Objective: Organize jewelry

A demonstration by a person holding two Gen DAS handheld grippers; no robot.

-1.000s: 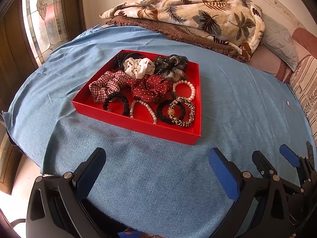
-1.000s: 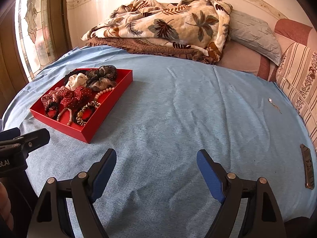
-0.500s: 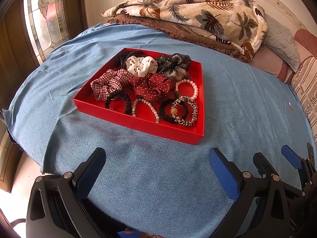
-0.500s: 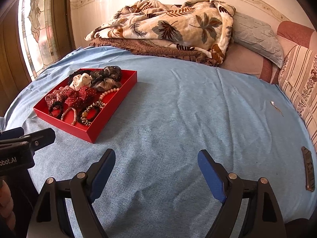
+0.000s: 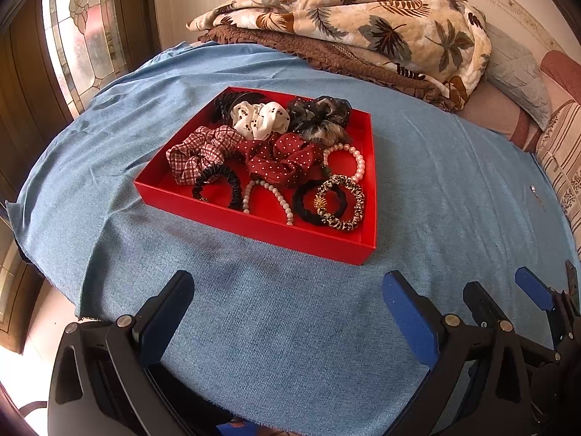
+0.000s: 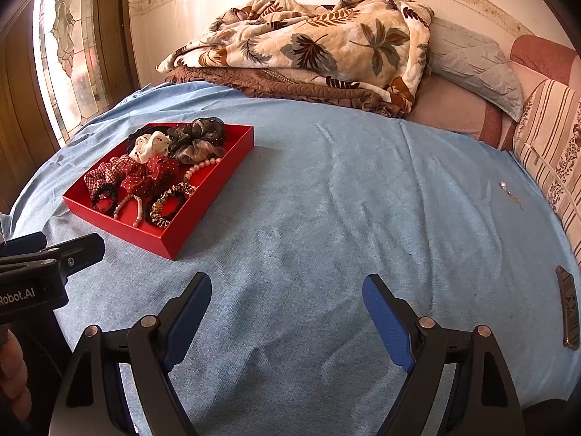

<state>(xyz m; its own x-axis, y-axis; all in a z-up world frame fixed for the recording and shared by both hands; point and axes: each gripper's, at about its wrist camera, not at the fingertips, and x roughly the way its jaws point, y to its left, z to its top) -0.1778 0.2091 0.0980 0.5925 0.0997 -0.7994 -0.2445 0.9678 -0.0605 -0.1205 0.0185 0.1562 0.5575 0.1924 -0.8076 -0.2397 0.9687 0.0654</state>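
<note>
red tray [image 5: 250,223] packed with scrunchies [image 5: 287,161] and bead bracelets, parked on the blue bedspread [image 6: 345,200] around 12 o'clock of the left gripper [image 5: 287,305], right gripper [image 6: 287,312] well off at its 3 o'clock, both sets of fingers spread wide, nothing held

Bed, blue cloth cover [image 6: 326,218]. On it: red tray [image 5: 254,223] (holding scrunchies and bead bracelets), ahead of left jaws; folded leaf-print quilt [image 6: 326,43] over brown blanket [image 6: 276,89], far end; small pendant [image 6: 504,186] and dark flat bar [image 6: 568,307], right of right jaws.
</note>
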